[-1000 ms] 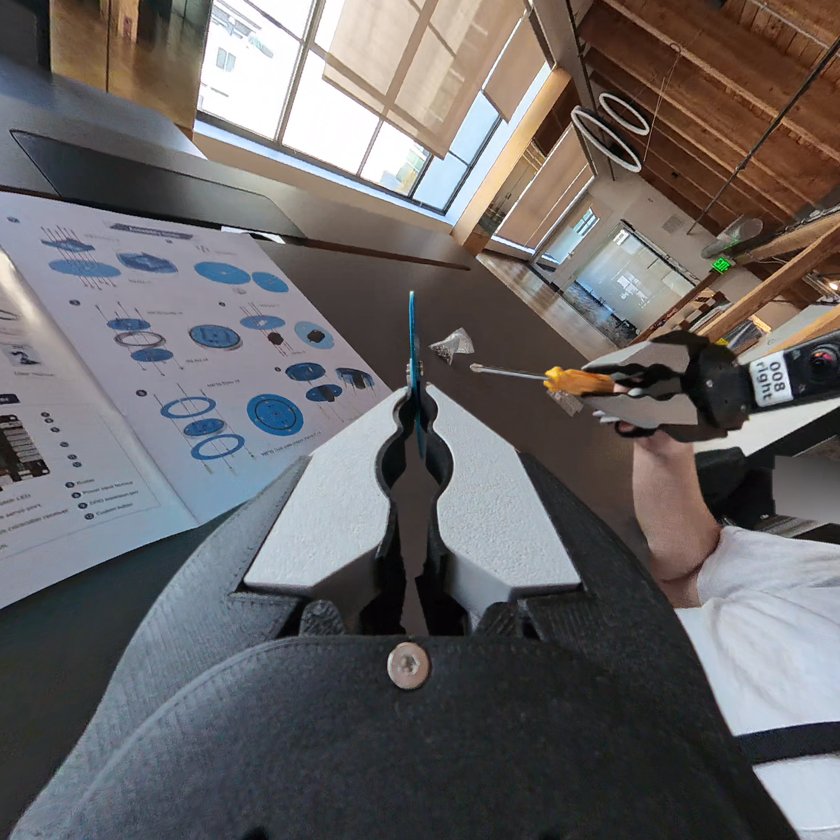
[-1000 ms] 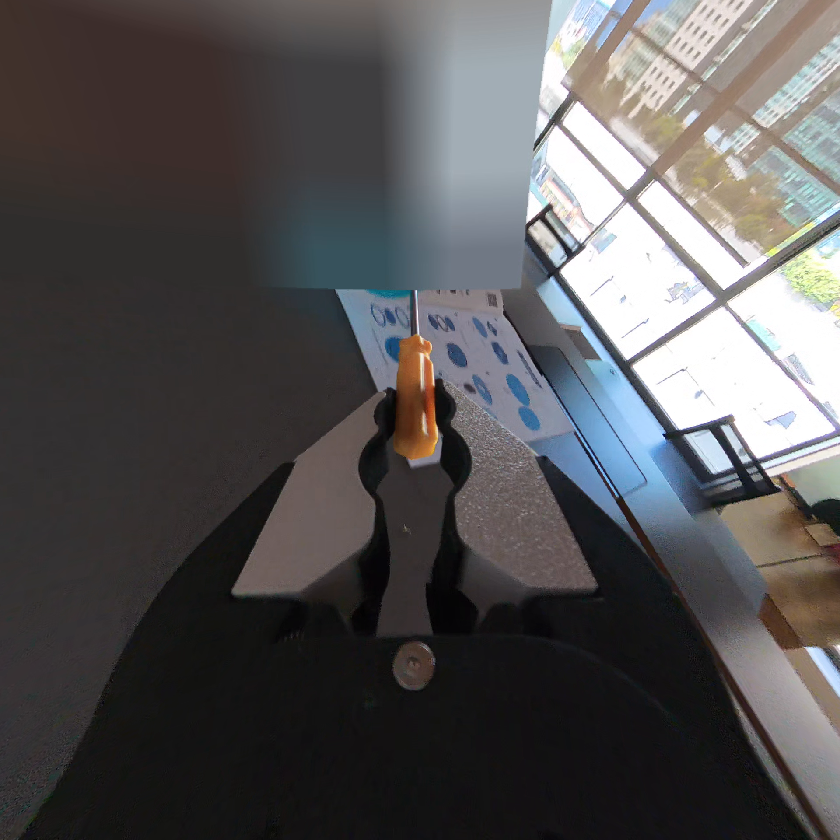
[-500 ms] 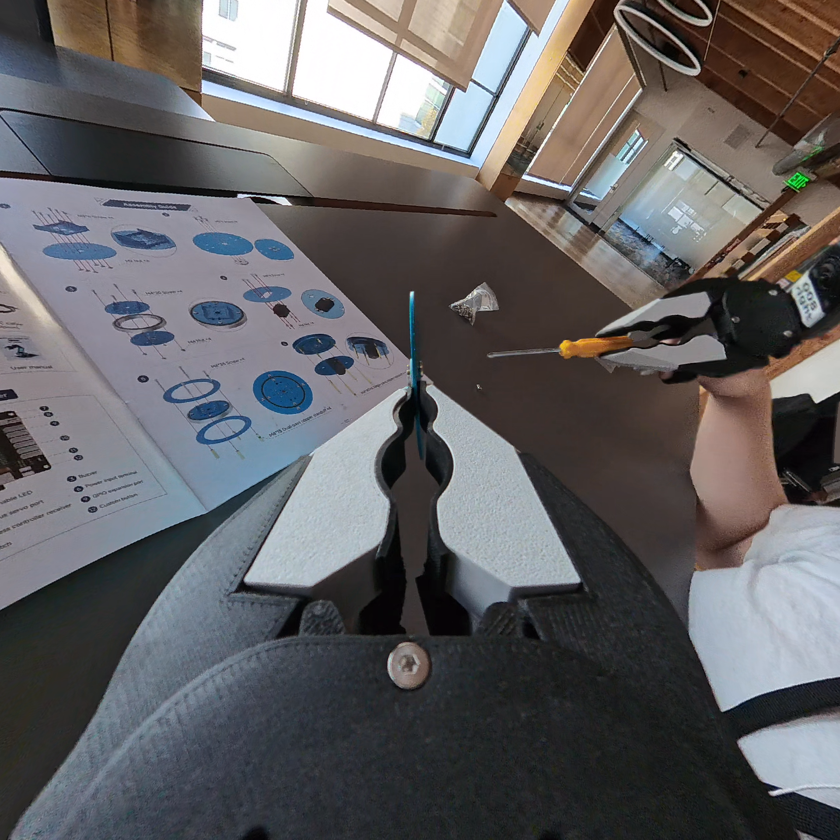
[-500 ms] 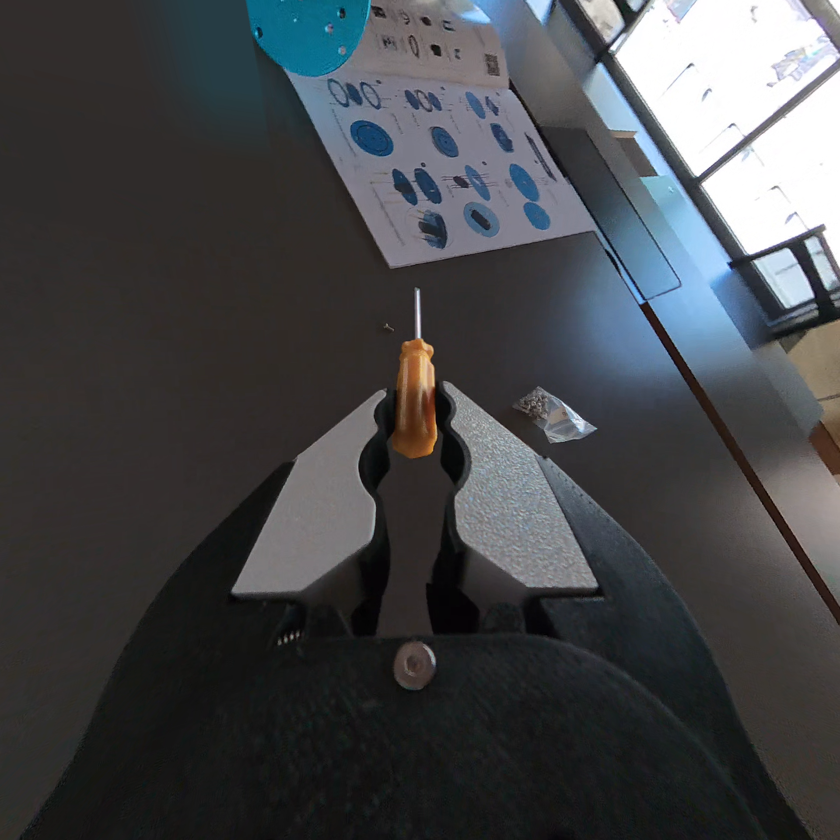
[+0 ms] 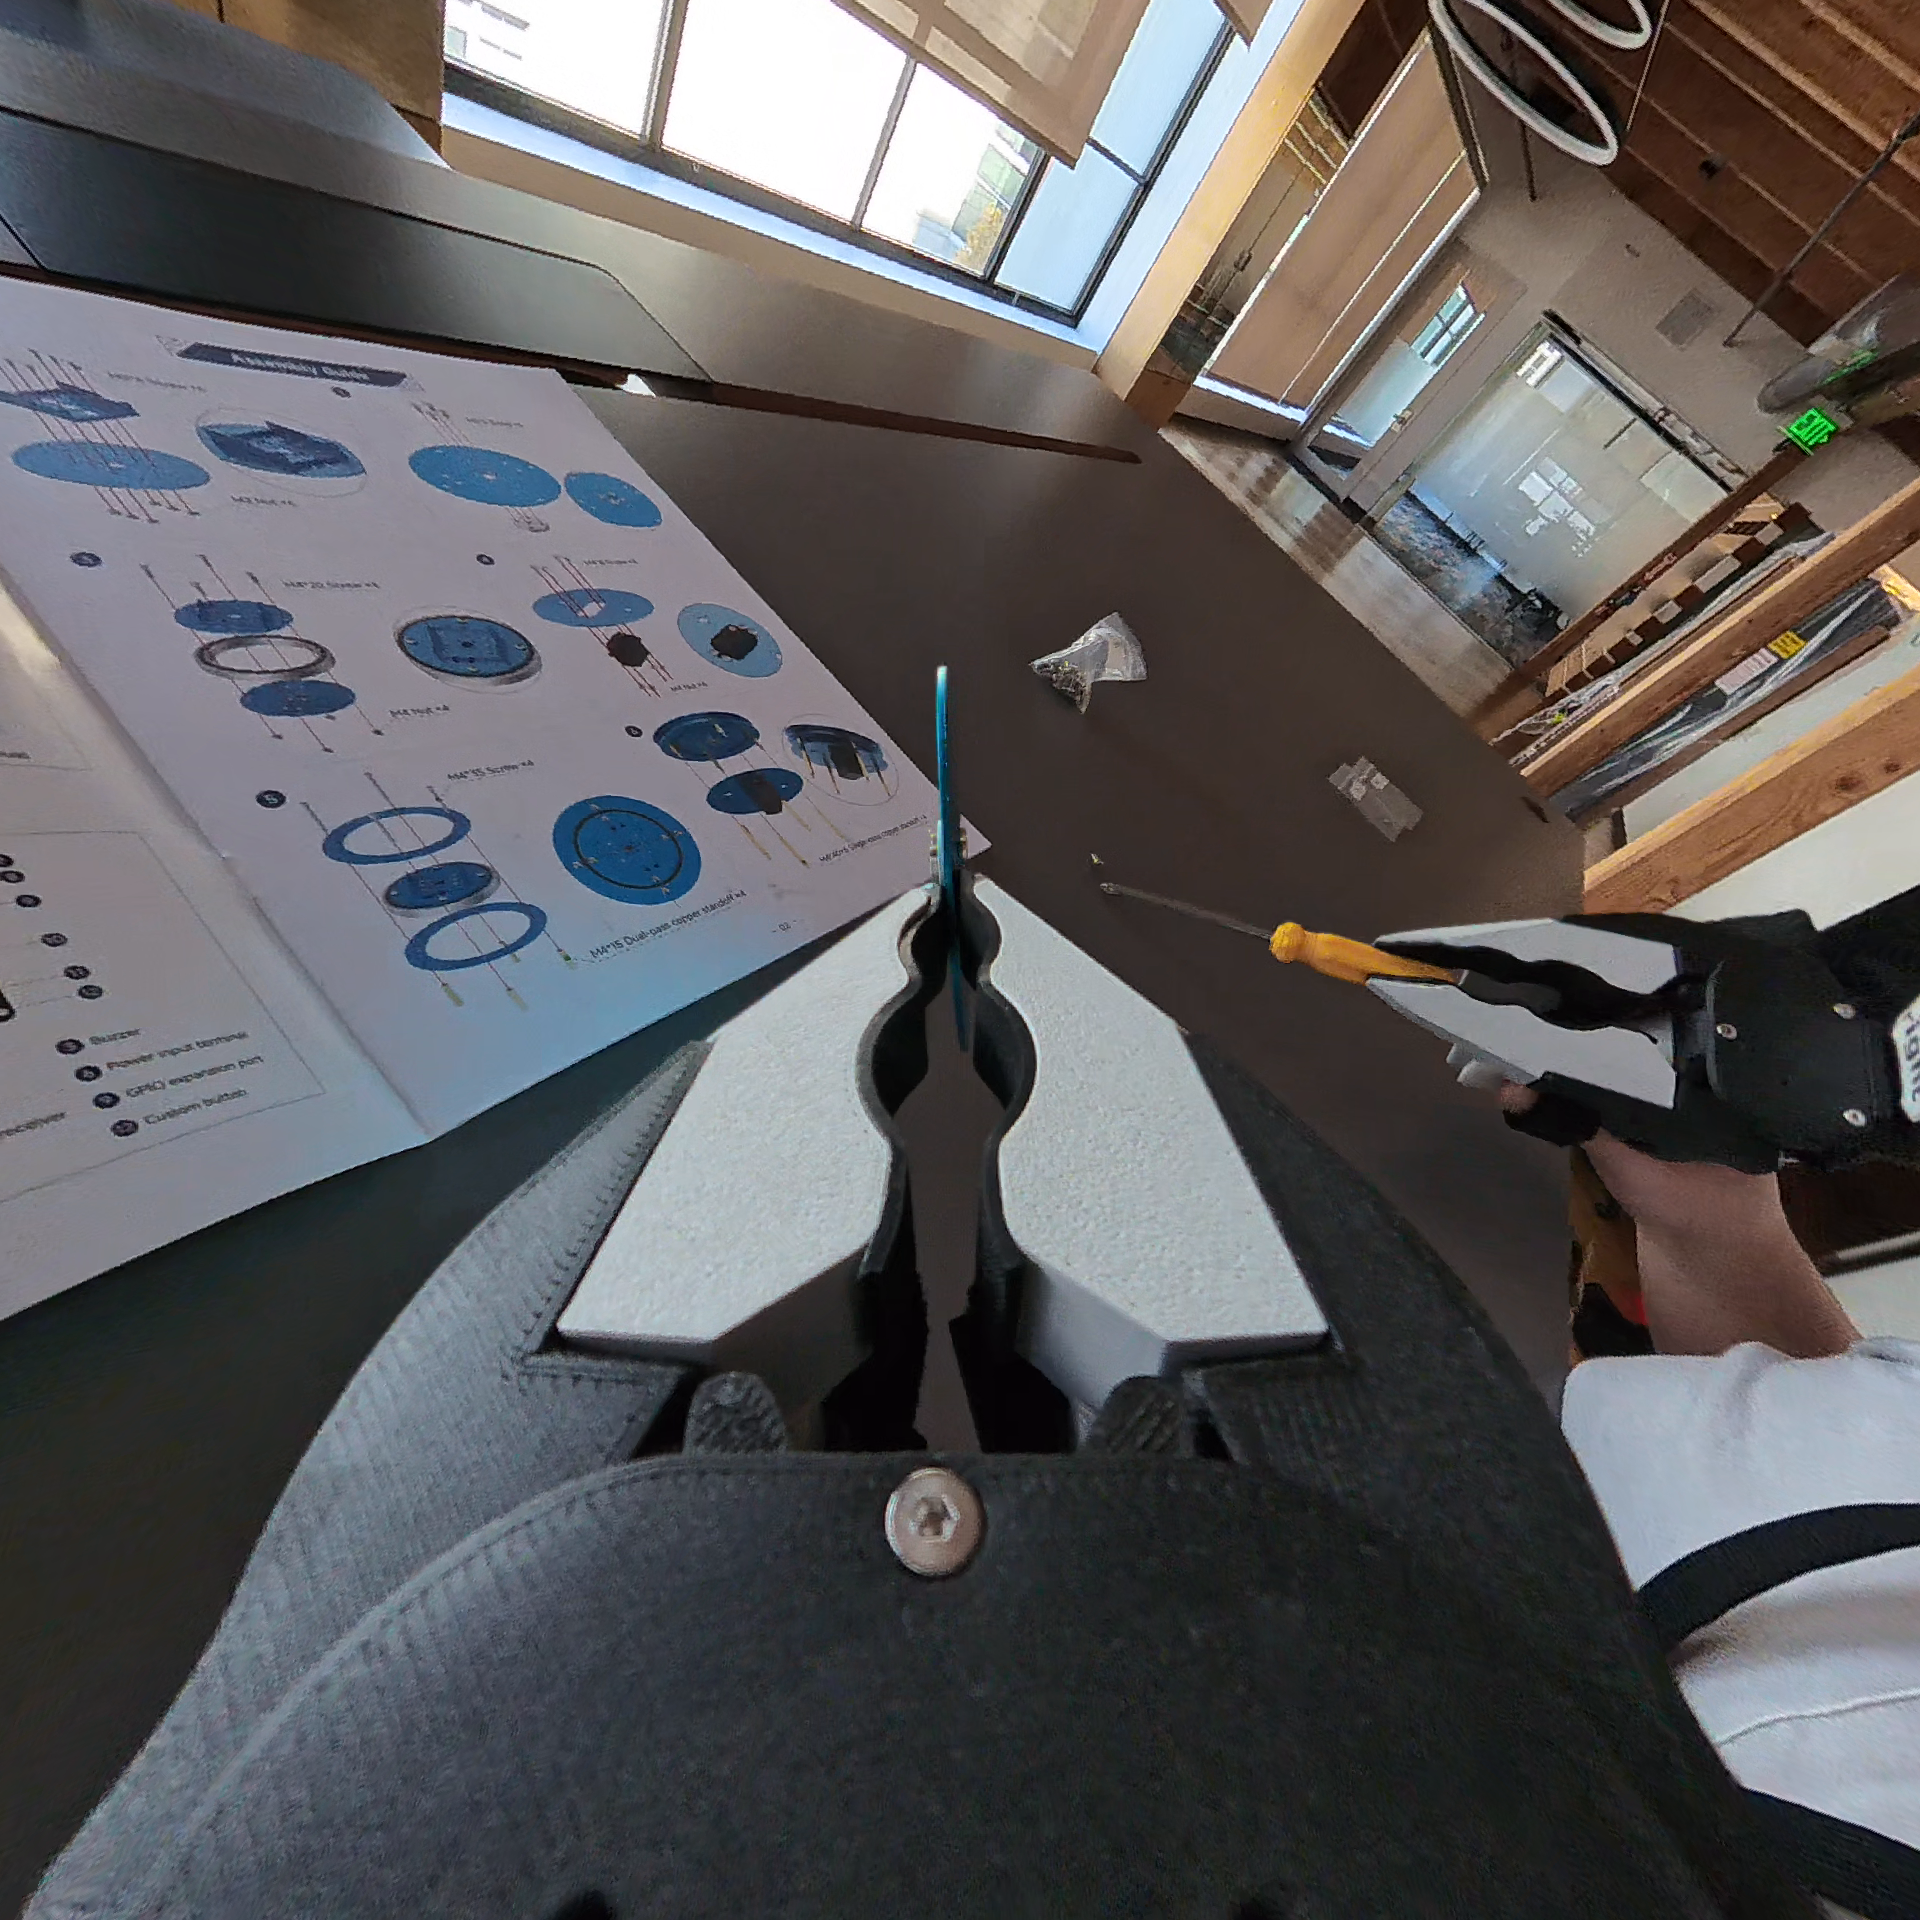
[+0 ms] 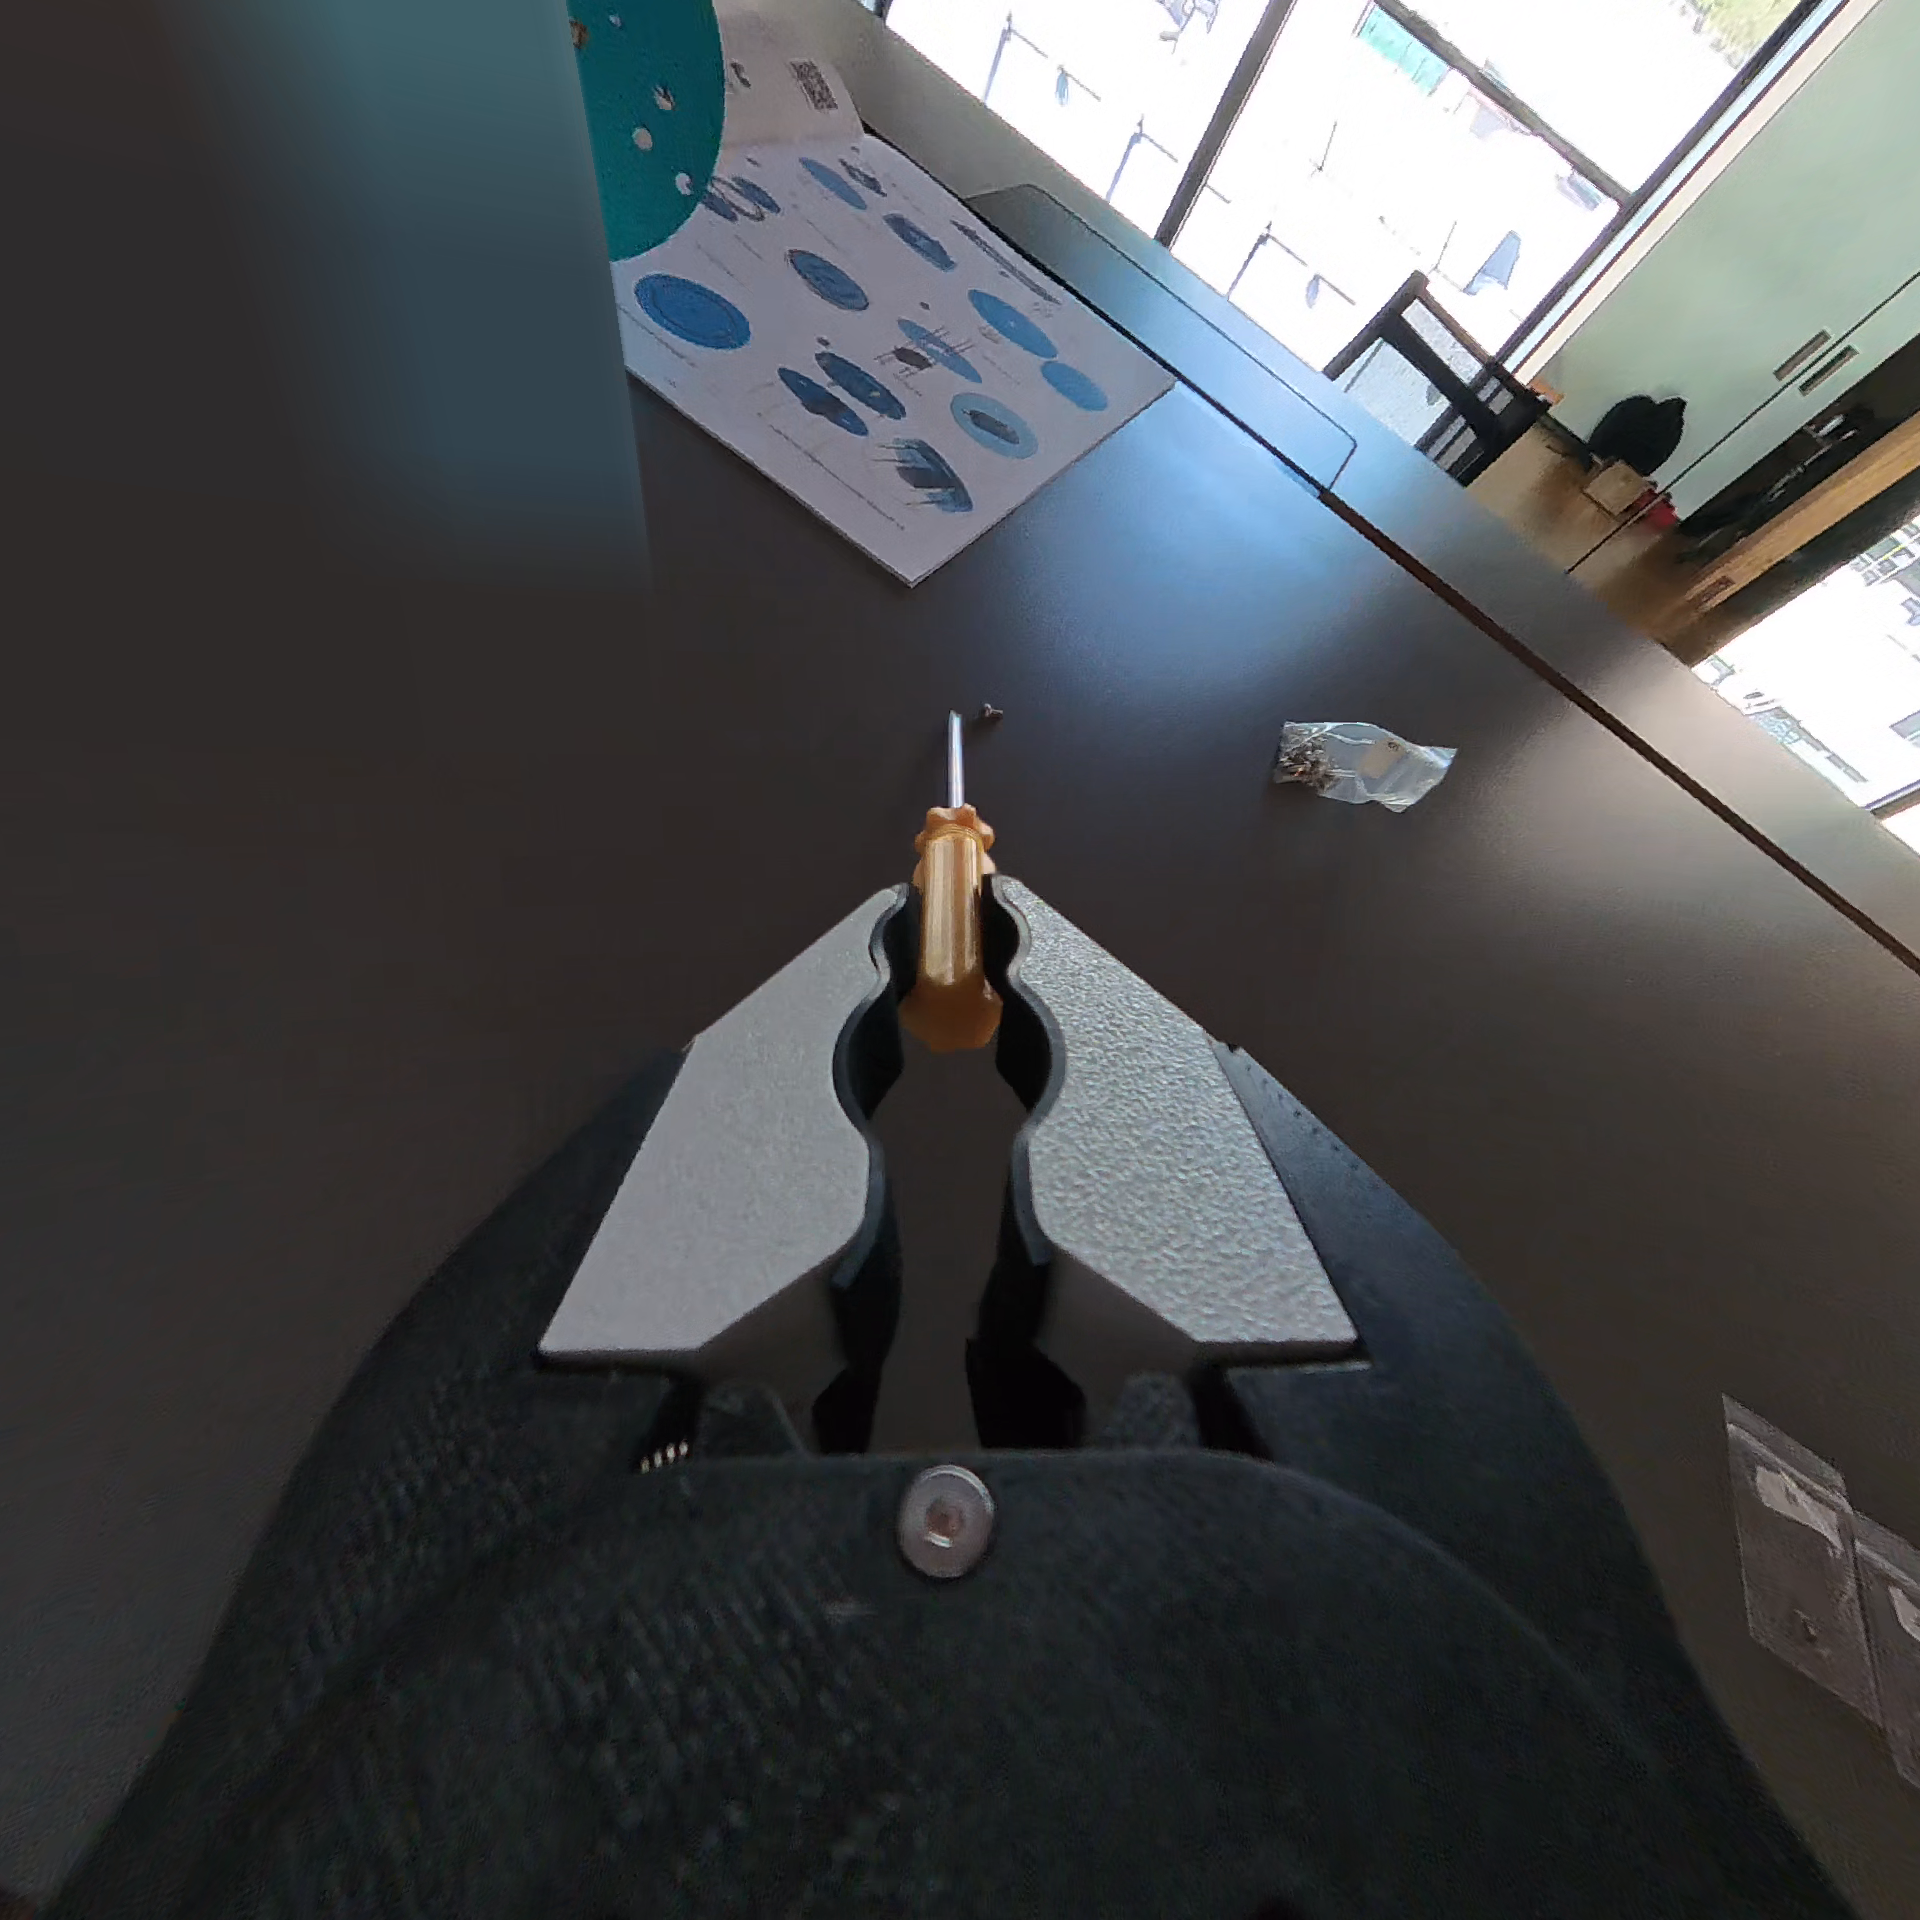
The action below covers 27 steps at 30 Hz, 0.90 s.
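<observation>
My left gripper (image 5: 951, 902) is shut on a thin blue round plate (image 5: 943, 790), held edge-on and upright above the dark table (image 5: 1195, 582). The plate shows face-on with small holes in the right wrist view (image 6: 655, 114). My right gripper (image 6: 948, 896) is shut on a small screwdriver (image 6: 951, 925) by its orange handle. Its metal tip points down close to a tiny loose screw (image 6: 988, 712) on the table. In the left wrist view the right gripper (image 5: 1382, 961) holds the screwdriver (image 5: 1320, 943) to the right of the plate, tip near the screw (image 5: 1094, 858).
An open white booklet (image 5: 364, 727) with blue part drawings lies at the left; it also shows in the right wrist view (image 6: 883, 343). A clear bag of small screws (image 5: 1091, 660) (image 6: 1351, 764) lies farther out. More small clear bags (image 5: 1374, 795) (image 6: 1829, 1558) lie at the right. A person's forearm (image 5: 1714, 1268) is beside me. About 25 cm separates my left fingertips from my right.
My right gripper has come down with the screwdriver, from raised in the air to low over the table, tip now by the loose screw. My left gripper still holds the plate, tilted slightly.
</observation>
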Motion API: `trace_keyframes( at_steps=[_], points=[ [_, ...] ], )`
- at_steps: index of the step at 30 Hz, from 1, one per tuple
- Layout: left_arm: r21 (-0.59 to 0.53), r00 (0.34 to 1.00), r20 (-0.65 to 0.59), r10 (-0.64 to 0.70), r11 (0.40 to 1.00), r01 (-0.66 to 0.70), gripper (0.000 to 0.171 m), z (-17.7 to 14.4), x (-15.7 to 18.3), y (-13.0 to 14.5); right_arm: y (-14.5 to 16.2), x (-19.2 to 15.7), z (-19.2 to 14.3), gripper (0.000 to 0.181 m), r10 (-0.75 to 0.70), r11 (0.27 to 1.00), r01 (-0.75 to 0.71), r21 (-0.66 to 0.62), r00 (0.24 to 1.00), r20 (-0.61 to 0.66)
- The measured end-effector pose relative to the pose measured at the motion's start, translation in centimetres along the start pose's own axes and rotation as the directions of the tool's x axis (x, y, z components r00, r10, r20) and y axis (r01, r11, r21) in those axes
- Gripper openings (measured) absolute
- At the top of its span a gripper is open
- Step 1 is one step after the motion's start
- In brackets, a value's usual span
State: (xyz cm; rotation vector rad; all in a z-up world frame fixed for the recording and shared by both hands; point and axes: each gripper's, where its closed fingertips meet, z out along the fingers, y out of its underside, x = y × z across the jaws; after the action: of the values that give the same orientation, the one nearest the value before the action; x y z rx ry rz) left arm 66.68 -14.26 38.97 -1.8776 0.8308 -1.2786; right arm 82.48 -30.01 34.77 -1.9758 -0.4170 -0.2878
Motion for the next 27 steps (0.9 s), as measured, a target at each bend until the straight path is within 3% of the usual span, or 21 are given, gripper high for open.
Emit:
trace_keyframes(
  at_steps=[6, 11, 27],
  points=[
    [-0.02, 1.0, -0.01, -0.014, 1.0, 0.014, 0.0, 0.4, 0.0, 0.6, 0.0, 0.3, 0.3, 0.01, 0.159, 0.987, -0.16, 0.028, 0.986, 0.043],
    [-0.032, 0.999, -0.019, -0.026, 0.999, 0.026, 0.0, 0.5, 0.0, 0.8, -0.1, 0.1, 0.3, 0.01, 0.085, 0.996, -0.084, 0.025, 0.996, -0.001],
    [-0.044, 0.999, -0.028, -0.016, 0.999, 0.014, 0.0, 0.6, 0.3, 1.0, 0.4, 1.1, 0.0, 0.01, 0.082, 0.997, -0.081, 0.008, 0.996, -0.029]
  ],
)
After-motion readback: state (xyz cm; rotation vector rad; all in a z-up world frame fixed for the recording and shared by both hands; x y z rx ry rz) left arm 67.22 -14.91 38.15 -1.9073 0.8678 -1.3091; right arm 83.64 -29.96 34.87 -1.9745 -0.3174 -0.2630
